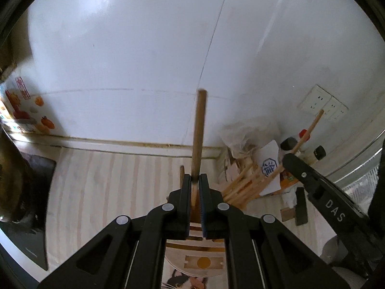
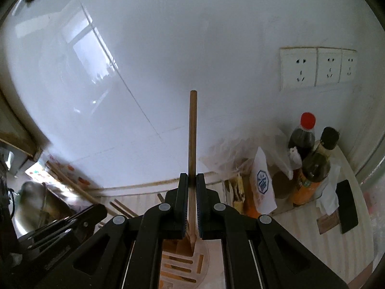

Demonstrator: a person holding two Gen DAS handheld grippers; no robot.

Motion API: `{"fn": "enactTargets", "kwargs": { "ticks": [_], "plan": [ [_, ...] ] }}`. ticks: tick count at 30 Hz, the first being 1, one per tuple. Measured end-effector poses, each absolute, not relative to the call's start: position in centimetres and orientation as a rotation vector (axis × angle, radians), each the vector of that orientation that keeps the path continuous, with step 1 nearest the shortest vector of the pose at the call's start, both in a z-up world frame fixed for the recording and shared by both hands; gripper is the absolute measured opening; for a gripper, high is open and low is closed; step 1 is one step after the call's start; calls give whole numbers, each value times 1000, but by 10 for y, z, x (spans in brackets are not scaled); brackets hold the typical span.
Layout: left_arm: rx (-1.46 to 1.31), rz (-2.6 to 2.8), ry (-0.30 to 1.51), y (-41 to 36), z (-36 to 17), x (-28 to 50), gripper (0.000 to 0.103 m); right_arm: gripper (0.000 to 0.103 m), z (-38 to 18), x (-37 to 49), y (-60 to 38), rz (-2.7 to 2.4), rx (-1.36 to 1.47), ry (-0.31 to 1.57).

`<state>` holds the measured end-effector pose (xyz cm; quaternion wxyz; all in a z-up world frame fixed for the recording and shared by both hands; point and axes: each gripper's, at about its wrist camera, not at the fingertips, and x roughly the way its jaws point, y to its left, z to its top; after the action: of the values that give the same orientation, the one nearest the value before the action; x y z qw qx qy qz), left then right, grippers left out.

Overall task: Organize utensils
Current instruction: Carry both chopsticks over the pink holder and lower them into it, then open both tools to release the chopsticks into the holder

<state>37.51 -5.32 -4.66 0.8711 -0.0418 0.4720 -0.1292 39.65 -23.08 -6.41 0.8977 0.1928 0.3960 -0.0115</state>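
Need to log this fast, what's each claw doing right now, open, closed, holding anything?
Left claw: closed on a wooden chopstick.
Right claw: closed on another wooden stick, likely a chopstick.

Brown wooden stick (image 2: 192, 144) centre frame; pale striped countertop (image 1: 108, 180) below; white wall (image 2: 192, 36) above; red-capped dark bottle (image 2: 303, 134) at right.

**Count, both views**

2 grippers: left gripper (image 1: 195, 187), right gripper (image 2: 191, 187). 2 wooden sticks held, 1 per gripper: (image 1: 199, 134), (image 2: 192, 134). 2 bottles (image 2: 302, 137) at counter's far right corner. 3 wall sockets (image 2: 298, 67). Loose sticks: approx several, can't count.
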Motion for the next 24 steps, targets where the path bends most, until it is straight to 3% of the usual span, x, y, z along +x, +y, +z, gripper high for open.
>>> {"fn": "enactTargets", "kwargs": {
  "ticks": [8, 10, 11, 12, 14, 16, 19, 22, 24],
  "plan": [
    [-48, -216, 957, -47, -34, 355, 9, 10, -74, 397, -221, 34, 390, 883],
    [-24, -177, 951, -42, -32, 349, 19, 17, -72, 391, -221, 36, 378, 880],
    [-11, -153, 945, -39, -31, 346, 37, 23, -71, 389, -222, 34, 374, 878],
    [7, -123, 935, -37, -31, 343, 61, 26, -69, 384, -222, 31, 365, 875],
    [34, -67, 904, -31, -30, 335, 78, 35, -65, 376, -223, 20, 354, 865],
    [44, -31, 889, -24, -32, 327, 78, 43, -63, 367, -225, 9, 337, 860],
    [45, -6, 888, -19, -41, 320, 92, 54, -63, 349, -227, -29, 298, 853],
    [65, 10, 880, -19, -51, 311, 94, 63, -68, 336, -228, -60, 260, 860],
    [87, 22, 875, -21, -57, 306, 103, 71, -75, 328, -228, -80, 229, 874]
  ]
}}
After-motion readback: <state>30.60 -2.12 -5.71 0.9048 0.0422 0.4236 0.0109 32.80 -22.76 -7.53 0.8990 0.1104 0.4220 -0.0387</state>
